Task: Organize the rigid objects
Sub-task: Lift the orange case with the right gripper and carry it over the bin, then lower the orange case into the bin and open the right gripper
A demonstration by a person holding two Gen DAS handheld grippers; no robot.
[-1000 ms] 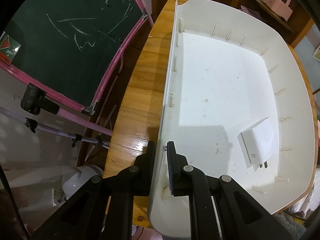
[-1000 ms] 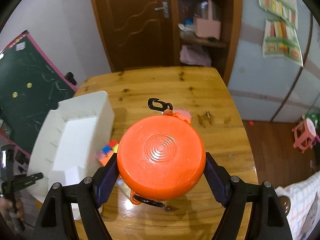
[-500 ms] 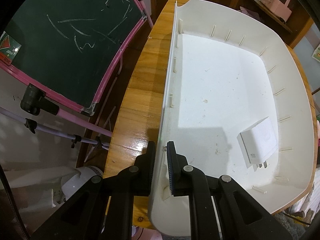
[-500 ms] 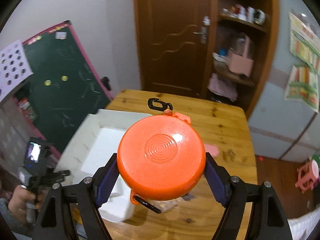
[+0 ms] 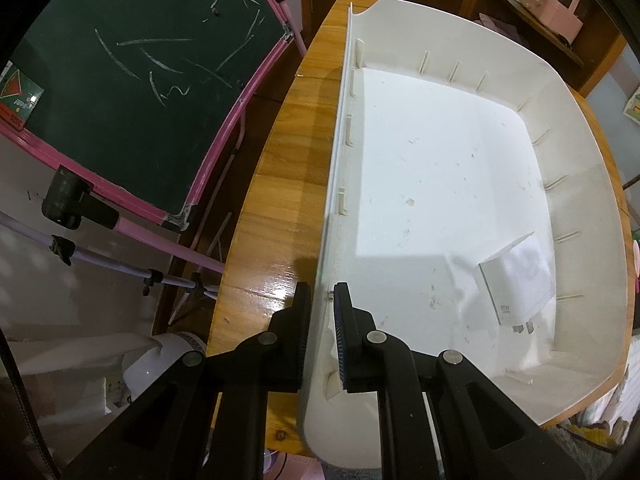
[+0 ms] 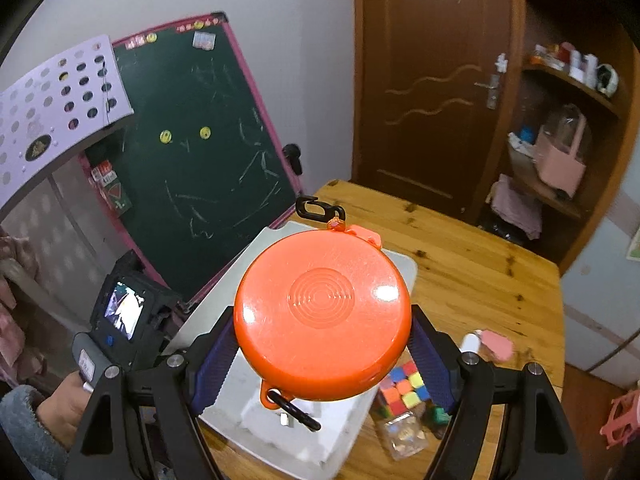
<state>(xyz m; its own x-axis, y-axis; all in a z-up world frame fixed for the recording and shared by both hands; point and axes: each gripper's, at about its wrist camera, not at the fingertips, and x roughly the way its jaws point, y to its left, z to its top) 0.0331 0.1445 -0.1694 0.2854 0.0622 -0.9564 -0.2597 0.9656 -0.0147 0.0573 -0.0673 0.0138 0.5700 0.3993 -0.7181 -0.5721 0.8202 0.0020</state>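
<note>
An orange round case [image 6: 322,319] is clamped between the pads of the right gripper [image 6: 320,350], above a white bin [image 6: 344,436]. A colour cube [image 6: 401,390] is seen beside the bin.

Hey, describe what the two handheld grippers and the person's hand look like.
Both the left gripper and right gripper have black plastic linkage arms with silver pivot bolts and ribbed blue finger pads. The person's hand wears a grey fleecy sleeve.
</note>
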